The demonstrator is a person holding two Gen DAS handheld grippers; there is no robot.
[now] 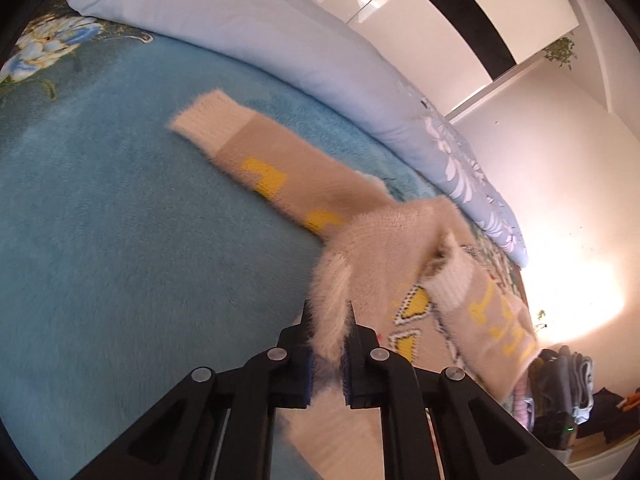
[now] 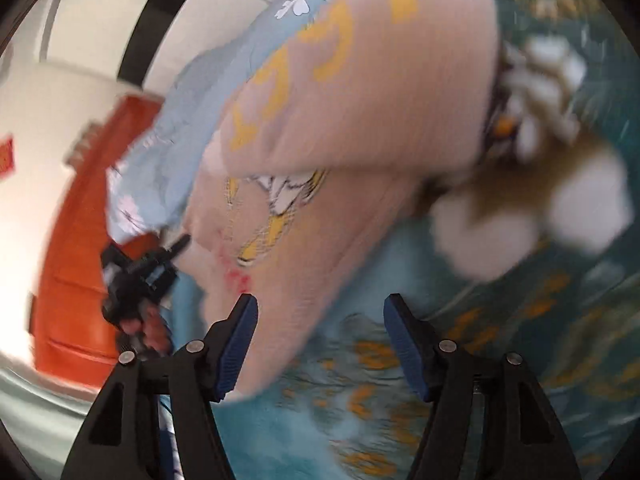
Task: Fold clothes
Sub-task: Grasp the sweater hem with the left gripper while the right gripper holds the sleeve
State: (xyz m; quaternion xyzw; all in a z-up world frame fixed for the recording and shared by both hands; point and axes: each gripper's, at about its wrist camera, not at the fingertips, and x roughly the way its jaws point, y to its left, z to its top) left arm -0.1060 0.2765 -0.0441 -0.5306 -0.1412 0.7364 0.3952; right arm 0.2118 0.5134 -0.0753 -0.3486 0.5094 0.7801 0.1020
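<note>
Left wrist view: fuzzy beige sweater [image 1: 280,160] with yellow letters, sleeve outstretched.

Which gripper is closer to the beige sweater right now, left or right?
Left. The left gripper is clamped on the fuzzy edge of the beige sweater; the right gripper stands open just over it, pads not pressing.

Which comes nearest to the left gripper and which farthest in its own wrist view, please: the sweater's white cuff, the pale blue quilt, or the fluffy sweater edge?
1. The fluffy sweater edge, pinched between the fingers of the left gripper.
2. The white cuff of the sleeve stretched out on the teal blanket, up and left.
3. The pale blue quilt, bunched along the blanket's far edge.
</note>
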